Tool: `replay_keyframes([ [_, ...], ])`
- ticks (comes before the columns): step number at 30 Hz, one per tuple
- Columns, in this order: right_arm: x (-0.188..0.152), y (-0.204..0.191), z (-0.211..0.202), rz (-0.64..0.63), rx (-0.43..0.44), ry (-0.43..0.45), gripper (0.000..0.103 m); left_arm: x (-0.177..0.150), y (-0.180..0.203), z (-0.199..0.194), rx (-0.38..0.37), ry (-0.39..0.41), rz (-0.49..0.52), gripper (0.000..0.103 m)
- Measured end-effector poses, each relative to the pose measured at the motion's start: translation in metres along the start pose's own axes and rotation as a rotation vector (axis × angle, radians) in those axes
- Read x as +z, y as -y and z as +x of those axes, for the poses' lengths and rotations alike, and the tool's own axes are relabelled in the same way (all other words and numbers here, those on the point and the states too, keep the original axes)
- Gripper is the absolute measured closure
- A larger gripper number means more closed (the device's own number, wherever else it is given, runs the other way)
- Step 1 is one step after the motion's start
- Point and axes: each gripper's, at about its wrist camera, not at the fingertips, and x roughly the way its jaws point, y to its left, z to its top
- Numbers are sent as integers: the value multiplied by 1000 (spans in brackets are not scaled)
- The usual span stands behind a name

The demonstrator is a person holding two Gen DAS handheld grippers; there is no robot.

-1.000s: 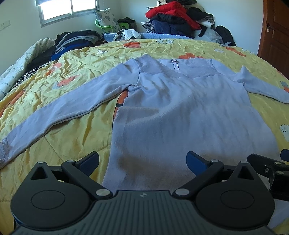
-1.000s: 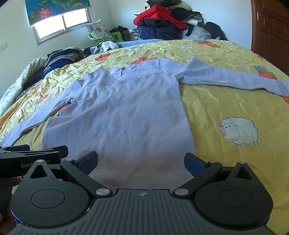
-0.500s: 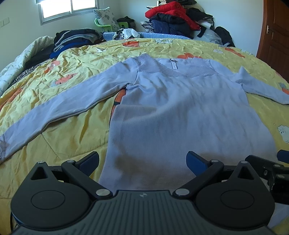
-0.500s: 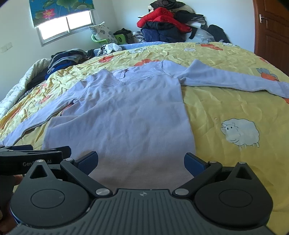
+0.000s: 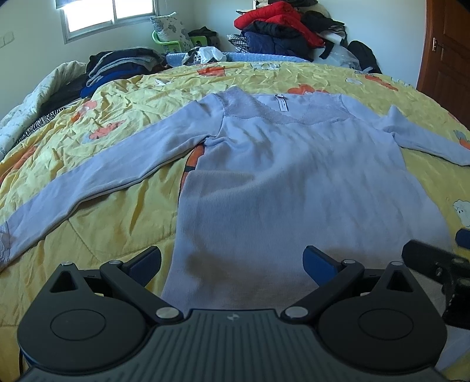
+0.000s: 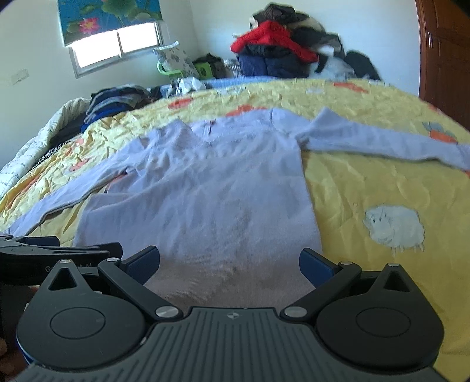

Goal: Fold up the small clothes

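Lilac long-sleeved top [image 5: 293, 182] lies face up and flat on the yellow printed quilt [image 5: 117, 211], neckline and label [image 5: 282, 102] at the far end, hem nearest both cameras. The left sleeve [image 5: 111, 170] runs out diagonally toward the near left; the right sleeve [image 6: 382, 141] stretches sideways toward the bed's right edge, above the printed sheep [image 6: 393, 226]. The body shows only shallow ripples.

Left gripper [image 5: 232, 261] hovers over the hem with its jaws spread wide, empty; its left finger sits over bare quilt just outside the garment's left edge, its right finger over the cloth. Right gripper [image 6: 229, 261] is likewise wide and empty, both fingers over the hem area, near the right bottom corner. Each tool appears at the edge of the other's view, so the two stand side by side.

The step in hand is judged to be the first grasp before folding. To do it well, each claw should probably take a hem corner, catching both fabric layers, and lift evenly so the body folds without dragging the sleeves askew.

Beyond the bed: piled clothes [image 5: 282, 32], a window [image 5: 111, 14], a wooden door [image 5: 449, 53].
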Motion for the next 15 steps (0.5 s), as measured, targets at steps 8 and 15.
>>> replay_keyframes([
  [8,2,8,-4,-2,27,45,1,0,1,-2,-12,23,7,0],
  [15,3,8,-15,2,15,117,1,-2,-1,-5,-33,52,-19,0],
])
